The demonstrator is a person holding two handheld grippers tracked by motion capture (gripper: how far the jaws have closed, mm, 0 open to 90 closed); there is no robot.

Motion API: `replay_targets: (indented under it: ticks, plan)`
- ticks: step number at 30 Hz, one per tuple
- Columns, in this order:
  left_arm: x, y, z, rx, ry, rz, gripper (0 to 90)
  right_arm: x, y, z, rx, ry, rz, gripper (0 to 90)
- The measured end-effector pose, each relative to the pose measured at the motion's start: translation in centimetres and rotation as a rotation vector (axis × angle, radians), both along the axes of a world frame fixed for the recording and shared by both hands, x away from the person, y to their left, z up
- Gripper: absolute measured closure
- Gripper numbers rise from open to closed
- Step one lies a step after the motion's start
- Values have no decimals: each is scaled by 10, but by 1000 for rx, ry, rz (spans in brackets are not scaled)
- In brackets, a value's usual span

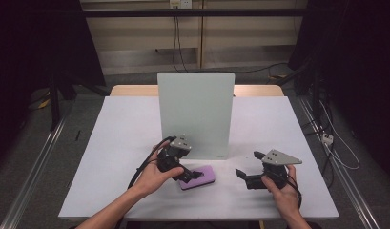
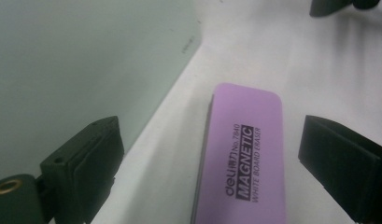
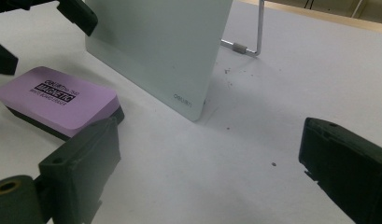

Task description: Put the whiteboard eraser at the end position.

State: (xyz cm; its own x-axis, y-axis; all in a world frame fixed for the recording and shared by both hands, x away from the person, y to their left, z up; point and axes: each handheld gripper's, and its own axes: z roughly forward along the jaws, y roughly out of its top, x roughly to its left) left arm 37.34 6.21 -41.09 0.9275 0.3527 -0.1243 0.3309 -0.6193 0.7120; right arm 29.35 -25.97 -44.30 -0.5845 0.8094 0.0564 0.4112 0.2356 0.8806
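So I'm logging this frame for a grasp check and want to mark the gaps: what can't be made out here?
- Eraser: its near end is cut off by the bottom edge of the left gripper view; in the high view the left gripper covers part of it.
- Board: its back is hidden; the right gripper view shows just a bit of its metal stand.
- Dark specks on the table: too small to identify.

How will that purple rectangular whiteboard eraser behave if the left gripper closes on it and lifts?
The purple rectangular whiteboard eraser looks flat and blocky, so it should not roll or tip. Its smooth plastic top may be a bit slippery; its long sides, between the open left gripper jaws, probably offer better hold. It is labelled magnetic, so it may cling near the upright pale green board.
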Motion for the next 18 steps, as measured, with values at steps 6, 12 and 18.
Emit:
replay_targets:
  ticks: [6, 12, 18]
  plan:
    - [-2, 24, 4, -60, -56, 104, 66, 0, 0, 0, -2, -1, 1, 52]
    - [-5, 50, 4, -105, -132, 204, 64, 0, 1, 0, -5, -1, 0, 52]
    - [-12, 76, 0, -145, -154, 282, 64, -1, 0, 0, -5, 1, -5, 52]
